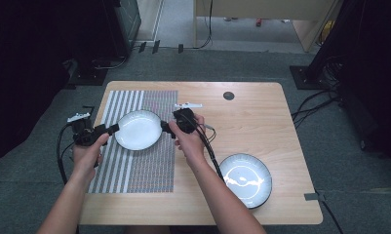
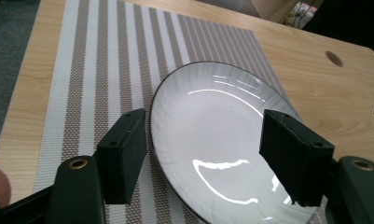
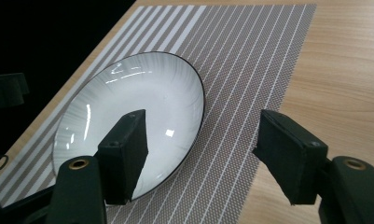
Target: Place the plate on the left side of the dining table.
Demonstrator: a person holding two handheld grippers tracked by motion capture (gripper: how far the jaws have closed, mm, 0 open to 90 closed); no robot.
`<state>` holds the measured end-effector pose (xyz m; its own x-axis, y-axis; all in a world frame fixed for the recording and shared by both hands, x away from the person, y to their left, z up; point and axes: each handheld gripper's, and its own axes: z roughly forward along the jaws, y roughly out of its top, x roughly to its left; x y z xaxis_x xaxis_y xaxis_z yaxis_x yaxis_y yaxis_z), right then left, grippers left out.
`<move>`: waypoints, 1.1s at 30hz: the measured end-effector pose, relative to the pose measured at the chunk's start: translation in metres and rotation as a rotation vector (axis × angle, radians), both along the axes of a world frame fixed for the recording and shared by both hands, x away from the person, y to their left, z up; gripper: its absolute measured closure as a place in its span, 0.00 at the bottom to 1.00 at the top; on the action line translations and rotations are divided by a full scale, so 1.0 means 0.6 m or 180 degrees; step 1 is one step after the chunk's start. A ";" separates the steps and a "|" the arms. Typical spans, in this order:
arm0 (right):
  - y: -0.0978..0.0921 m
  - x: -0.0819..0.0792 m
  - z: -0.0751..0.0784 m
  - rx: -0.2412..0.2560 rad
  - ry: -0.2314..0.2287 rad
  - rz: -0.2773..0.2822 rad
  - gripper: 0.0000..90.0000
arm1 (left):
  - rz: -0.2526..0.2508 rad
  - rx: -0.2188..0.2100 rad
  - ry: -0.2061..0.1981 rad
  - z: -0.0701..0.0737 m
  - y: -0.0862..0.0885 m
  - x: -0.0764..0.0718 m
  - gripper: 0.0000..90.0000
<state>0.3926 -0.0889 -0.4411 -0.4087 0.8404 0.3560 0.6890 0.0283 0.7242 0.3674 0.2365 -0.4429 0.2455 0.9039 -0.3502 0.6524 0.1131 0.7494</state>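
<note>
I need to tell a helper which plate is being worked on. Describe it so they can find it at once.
Start at the wooden table and find the striped placemat on its left half. The white plate lies on the mat's far part, between the left hand-held gripper and right hand-held gripper. The other plate sits on bare wood, near right.

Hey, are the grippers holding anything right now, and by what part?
Nothing is held. Both the left gripper and right gripper are open, jaws straddling opposite rim edges of the white plate on the placemat.

White plate (image 1: 138,129), dark-rimmed, glossy, is lying flat and upright on the striped placemat (image 1: 134,165), toward its far half, empty, glare showing across its ribbed surface
</note>
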 end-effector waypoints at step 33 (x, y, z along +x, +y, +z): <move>-0.230 -0.159 0.059 0.0039 -0.0378 -0.0084 0.32 | -0.0383 0.0020 -0.0510 0.052 -0.081 -0.141 0.27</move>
